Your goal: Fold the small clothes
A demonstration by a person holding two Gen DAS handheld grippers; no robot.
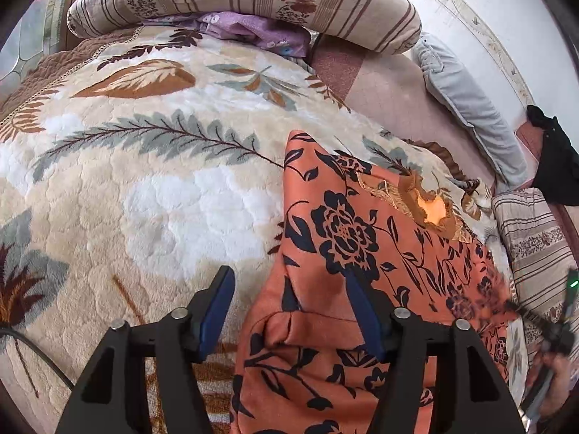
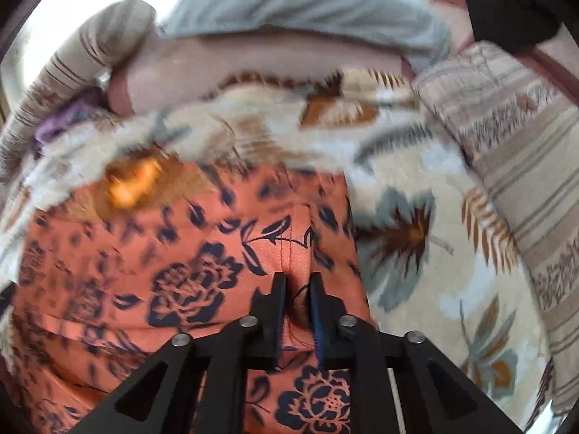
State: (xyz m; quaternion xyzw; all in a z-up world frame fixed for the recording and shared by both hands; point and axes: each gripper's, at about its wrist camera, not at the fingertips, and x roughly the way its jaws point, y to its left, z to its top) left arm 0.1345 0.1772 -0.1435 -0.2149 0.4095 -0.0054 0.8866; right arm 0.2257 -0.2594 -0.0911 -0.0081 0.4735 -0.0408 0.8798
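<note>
An orange garment with dark blue flowers (image 1: 347, 231) lies on a plush leaf-patterned blanket (image 1: 144, 188). Its neck opening with a lace trim (image 1: 430, 209) faces the far right. My left gripper (image 1: 287, 278) hovers open over the garment's near left edge, where a folded hem lies between the blue pads (image 1: 219, 307) without touching them. In the right wrist view, my right gripper (image 2: 297, 280) is shut on a raised fold of the same garment (image 2: 202, 253) along a seam. The right gripper (image 1: 542, 329) also shows blurred at the left wrist view's right edge.
A long striped bolster (image 1: 253, 3) curves along the far side, with a purple cloth (image 1: 253, 32) under it. A grey cushion (image 1: 466, 105) and another striped pillow (image 1: 535, 246) lie to the right. A black cloth (image 1: 557, 159) hangs at the right edge. A thin cable (image 1: 39, 358) crosses the near left.
</note>
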